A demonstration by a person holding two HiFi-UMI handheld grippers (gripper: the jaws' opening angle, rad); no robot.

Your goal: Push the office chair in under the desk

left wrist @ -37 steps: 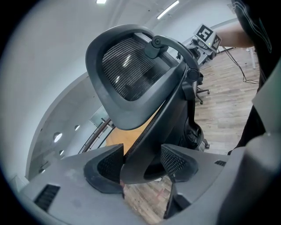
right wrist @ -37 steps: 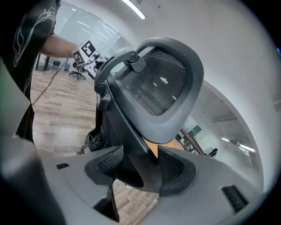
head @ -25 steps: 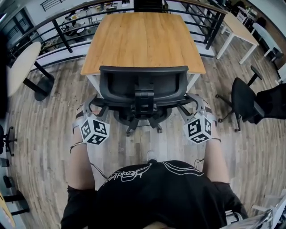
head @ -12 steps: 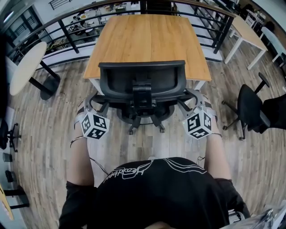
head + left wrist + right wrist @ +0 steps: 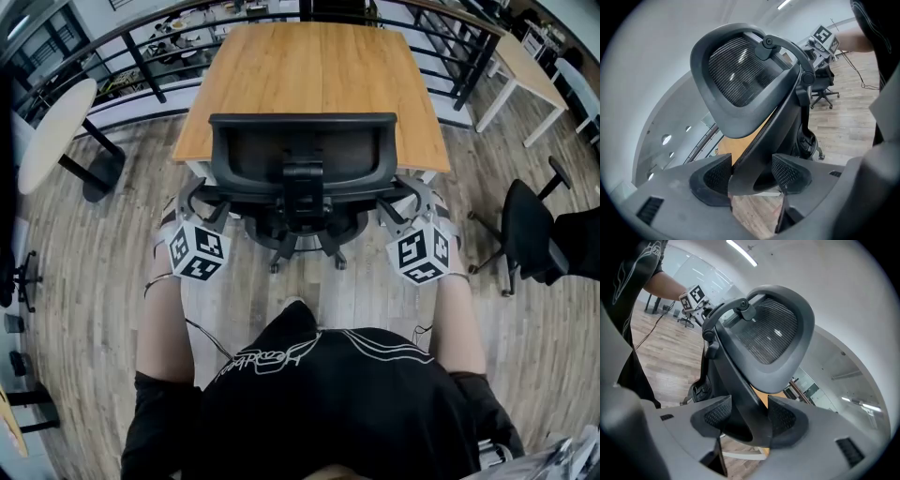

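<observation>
The black mesh-back office chair (image 5: 300, 164) stands at the near edge of the wooden desk (image 5: 319, 75), its backrest overlapping the desk's front edge. My left gripper (image 5: 200, 212) is shut on the chair's left arm bar, and in the left gripper view that dark bar (image 5: 764, 140) sits between the two pads of the gripper (image 5: 752, 176). My right gripper (image 5: 403, 206) is shut on the right arm bar (image 5: 736, 380), which runs between the pads of the gripper (image 5: 747, 416). The seat is mostly hidden by the backrest.
A second black chair (image 5: 530, 230) stands at the right. A round white table (image 5: 52, 131) on a black foot is at the left. A black railing (image 5: 141, 66) runs behind the desk, and a white-legged table (image 5: 534, 70) is at the far right.
The chair has rolled forward toward the desk, so its backrest now covers more of the desk's front edge. Both grippers moved forward with it, still holding the arm bars.
</observation>
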